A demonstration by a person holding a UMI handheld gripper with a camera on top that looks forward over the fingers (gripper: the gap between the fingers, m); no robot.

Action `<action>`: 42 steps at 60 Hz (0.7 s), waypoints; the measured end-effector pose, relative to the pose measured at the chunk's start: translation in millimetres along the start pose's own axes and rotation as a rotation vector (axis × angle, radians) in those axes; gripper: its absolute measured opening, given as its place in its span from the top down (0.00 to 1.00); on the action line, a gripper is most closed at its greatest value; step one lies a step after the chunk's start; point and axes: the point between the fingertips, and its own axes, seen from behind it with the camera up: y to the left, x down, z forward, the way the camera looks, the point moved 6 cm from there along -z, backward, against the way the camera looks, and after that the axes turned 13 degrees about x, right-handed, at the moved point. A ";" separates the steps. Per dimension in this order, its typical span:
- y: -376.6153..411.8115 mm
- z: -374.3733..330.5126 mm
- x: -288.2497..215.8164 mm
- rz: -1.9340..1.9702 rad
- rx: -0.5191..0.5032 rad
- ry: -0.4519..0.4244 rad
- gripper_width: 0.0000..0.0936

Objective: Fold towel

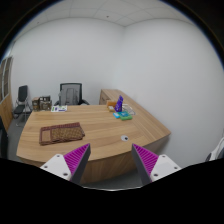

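Note:
A brown patterned towel (62, 133) lies flat on the left part of a wooden desk (100, 130), well beyond my fingers. My gripper (112, 158) is open and empty, with its purple pads (77, 157) spread apart. It hangs in front of the desk's near curved edge, to the right of the towel and apart from it.
A purple and teal object (121, 108) stands at the desk's far right. Black office chairs (70, 95) stand behind the desk, another (22, 98) by the left wall. White walls close the room; grey floor (195, 150) lies to the right of the desk.

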 end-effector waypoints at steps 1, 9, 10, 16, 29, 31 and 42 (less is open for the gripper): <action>0.2 -0.1 0.9 0.001 0.000 0.003 0.08; 18.4 5.1 21.4 -0.011 -0.007 0.037 0.08; 22.9 5.2 25.0 -0.014 -0.010 0.044 0.08; 49.1 9.9 46.6 -0.036 -0.052 0.088 0.09; 157.3 14.4 91.6 -0.102 -0.179 0.152 0.08; 178.8 16.1 95.5 -0.110 -0.205 0.154 0.08; 307.7 33.1 94.2 -0.120 -0.352 0.141 0.08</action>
